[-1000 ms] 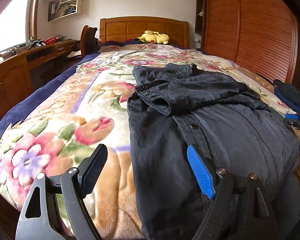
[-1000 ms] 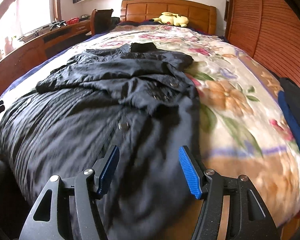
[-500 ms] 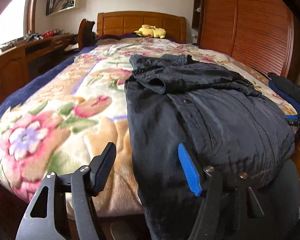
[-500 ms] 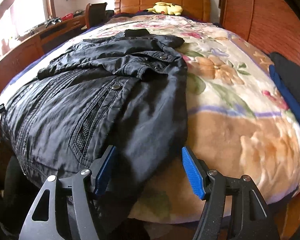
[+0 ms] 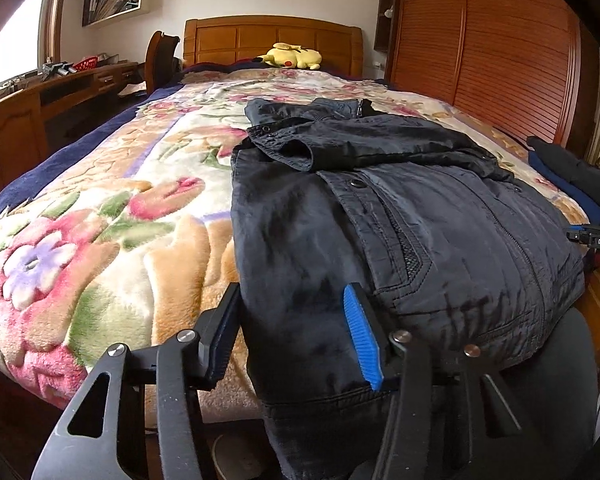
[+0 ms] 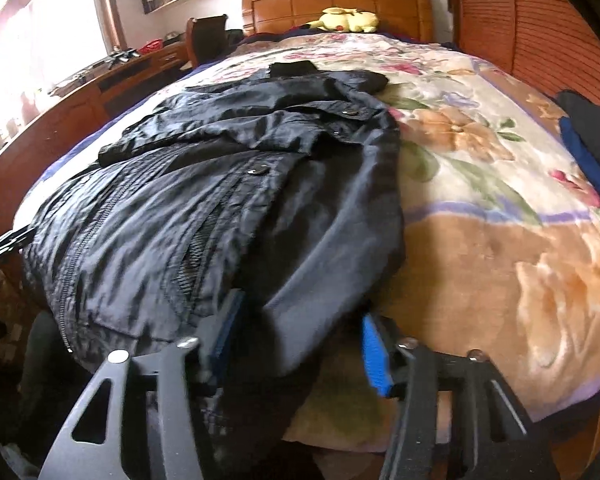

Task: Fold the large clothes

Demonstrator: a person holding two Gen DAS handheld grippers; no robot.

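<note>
A dark jacket (image 5: 380, 216) lies across the floral blanket (image 5: 100, 240), filling the centre and right of the left wrist frame, its hem hanging over the bed's near edge. The left gripper (image 5: 296, 340) is spread wide with the hem corner between its fingers, unclamped. The right gripper (image 6: 300, 344) likewise straddles the opposite hem corner, fingers apart.

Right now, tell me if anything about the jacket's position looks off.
The black jacket lies off-centre on the floral blanket, its hem spilling over the foot edge of the bed. One sleeve is folded across the chest. Both claws, left claw and right claw, are open at the hem.
</note>
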